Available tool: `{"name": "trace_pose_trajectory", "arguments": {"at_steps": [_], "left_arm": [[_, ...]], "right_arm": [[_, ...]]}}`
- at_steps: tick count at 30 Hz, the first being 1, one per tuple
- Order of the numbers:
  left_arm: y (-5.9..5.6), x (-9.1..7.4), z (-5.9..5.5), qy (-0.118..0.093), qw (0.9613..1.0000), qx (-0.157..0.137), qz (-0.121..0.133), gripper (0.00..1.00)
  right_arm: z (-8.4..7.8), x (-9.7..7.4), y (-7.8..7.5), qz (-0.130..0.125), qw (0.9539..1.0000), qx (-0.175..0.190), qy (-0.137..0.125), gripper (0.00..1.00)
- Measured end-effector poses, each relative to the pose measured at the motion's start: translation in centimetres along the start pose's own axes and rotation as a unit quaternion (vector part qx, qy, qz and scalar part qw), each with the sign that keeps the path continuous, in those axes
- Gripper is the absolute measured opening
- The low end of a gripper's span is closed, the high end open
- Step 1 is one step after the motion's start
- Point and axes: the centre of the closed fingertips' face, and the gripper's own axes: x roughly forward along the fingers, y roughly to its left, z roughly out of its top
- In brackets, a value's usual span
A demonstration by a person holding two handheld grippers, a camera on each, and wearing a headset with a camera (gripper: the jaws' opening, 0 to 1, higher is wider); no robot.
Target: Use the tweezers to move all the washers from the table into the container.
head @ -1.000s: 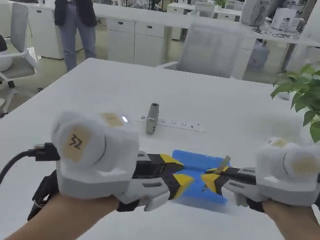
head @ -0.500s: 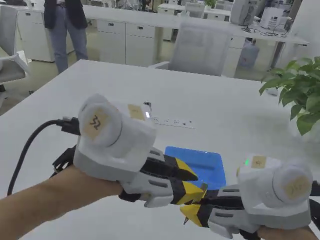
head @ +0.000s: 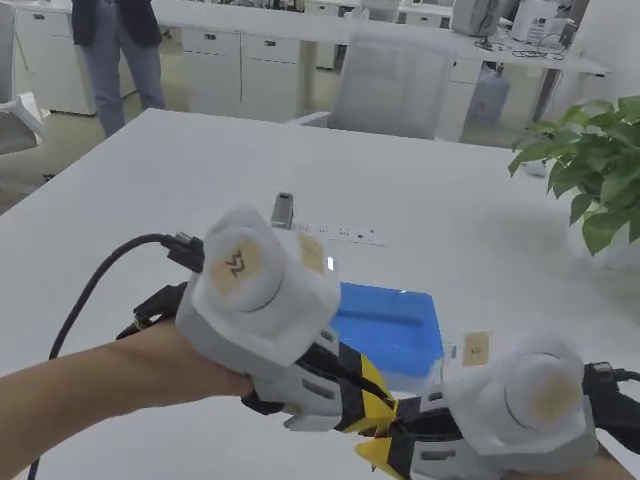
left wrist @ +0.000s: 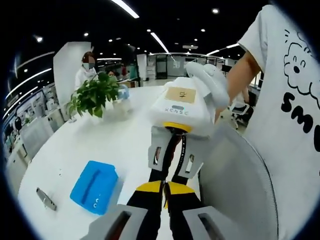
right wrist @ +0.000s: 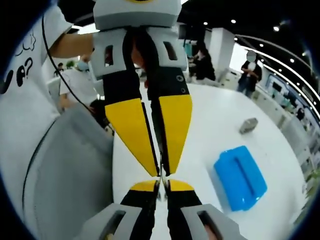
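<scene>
Left gripper (left wrist: 165, 189) first: drawn shut, yellow tips pressed together, nose to nose with its partner above the near side of the white tabletop (head: 200, 180). Appears to touch the far end of a thin pale sliver. Cannot tell whether pinching it or merely meeting it.

Further right, blue container (head: 400, 350): lying flat on the tabletop just beyond the two meeting noses, near enough for an easy drop. Looks shallow and light, so likely to skid if knocked. Best approached from above, without touching the rim.

Right gripper (right wrist: 161, 186): closed as well, clamped on that same sliver, probably the tweezers (right wrist: 161, 178) seen edge-on between the jaw tips. Judging by the look, thin springy steel, smooth and prone to swivel between hard jaws. Better held across both arms around mid-length, to close the points with a squeeze, and square to the jaws to prevent twisting.

As for the washers: too small to pick out against the tabletop, so cannot place them. Presumably flat, stiff, light metal rings lying flush with the surface and slippery under steel points. Probably easiest taken with one point through the hole and one over the rim, or tipped up at an edge first. Gentle pressure only, to avoid flicking one away.
</scene>
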Motion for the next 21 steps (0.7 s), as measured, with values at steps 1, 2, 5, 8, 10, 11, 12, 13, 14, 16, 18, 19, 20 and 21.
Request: {"name": "trace_pose_trajectory", "arguments": {"at_steps": [1, 2, 5, 8, 10, 11, 12, 13, 14, 16, 18, 19, 20, 21], "left_arm": [[-0.1, 0.3, -0.3, 0.008, 0.9999, 0.014, -0.004, 0.0], [0.0, 0.4, -0.6, 0.014, 0.9996, 0.023, -0.002, 0.0], [0.7, 1.1, -2.0, 0.045, 0.9972, 0.06, 0.0, 0.0], [1.7, 1.9, -3.1, 0.062, 0.9959, 0.067, 0.006, 0.0], [2.7, 2.3, -4.2, 0.078, 0.9944, 0.071, 0.013, 0.0], [3.1, 2.5, -4.6, 0.083, 0.9938, 0.072, 0.017, 0.0], [3.7, 2.8, -5.2, 0.09, 0.9928, 0.076, 0.018, 0.0], [4.0, 3.0, -5.6, 0.094, 0.9925, 0.075, 0.018, 0.0], [4.6, 3.5, -6.3, 0.099, 0.9919, 0.077, 0.022, 0.0], [5.7, 4.2, -7.4, 0.098, 0.9927, 0.063, 0.032, 0.0], [6.4, 4.8, -8.2, 0.101, 0.9926, 0.055, 0.037, 0.0], [6.7, 5.1, -8.6, 0.103, 0.9924, 0.054, 0.04, 0.0], [7.0, 5.5, -9.0, 0.106, 0.9921, 0.052, 0.042, 0.0], [7.3, 5.9, -9.9, 0.117, 0.9909, 0.047, 0.046, 0.0]], "right_arm": [[-0.2, 0.1, -0.1, 0.002, 1.0, 0.001, 0.003, 0.03], [-0.6, 0.2, -0.2, 0.003, 1.0, 0.001, 0.008, 0.03], [-2.3, 0.5, -1.0, -0.002, 0.9988, -0.028, 0.04, 0.04], [-3.3, 0.9, -2.1, -0.008, 0.9979, -0.035, 0.054, 0.04], [-3.9, 1.2, -3.2, -0.014, 0.9974, -0.036, 0.061, 0.05], [-4.2, 1.4, -3.8, -0.014, 0.9972, -0.034, 0.066, 0.05], [-4.4, 1.6, -4.2, -0.015, 0.9969, -0.032, 0.07, 0.05], [-4.7, 1.8, -4.5, -0.014, 0.9967, -0.032, 0.074, 0.06], [-5.1, 2.1, -5.0, -0.012, 0.996, -0.037, 0.081, 0.06], [-5.6, 2.7, -5.7, -0.018, 0.9954, -0.03, 0.089, 0.06], [-6.3, 3.4, -6.4, -0.019, 0.995, -0.025, 0.095, 0.06], [-6.6, 3.7, -6.7, -0.021, 0.9945, -0.024, 0.1, 0.06], [-6.9, 3.9, -6.9, -0.023, 0.9941, -0.023, 0.104, 0.06], [-7.4, 4.4, -7.2, -0.021, 0.9934, -0.017, 0.111, 0.07]]}}
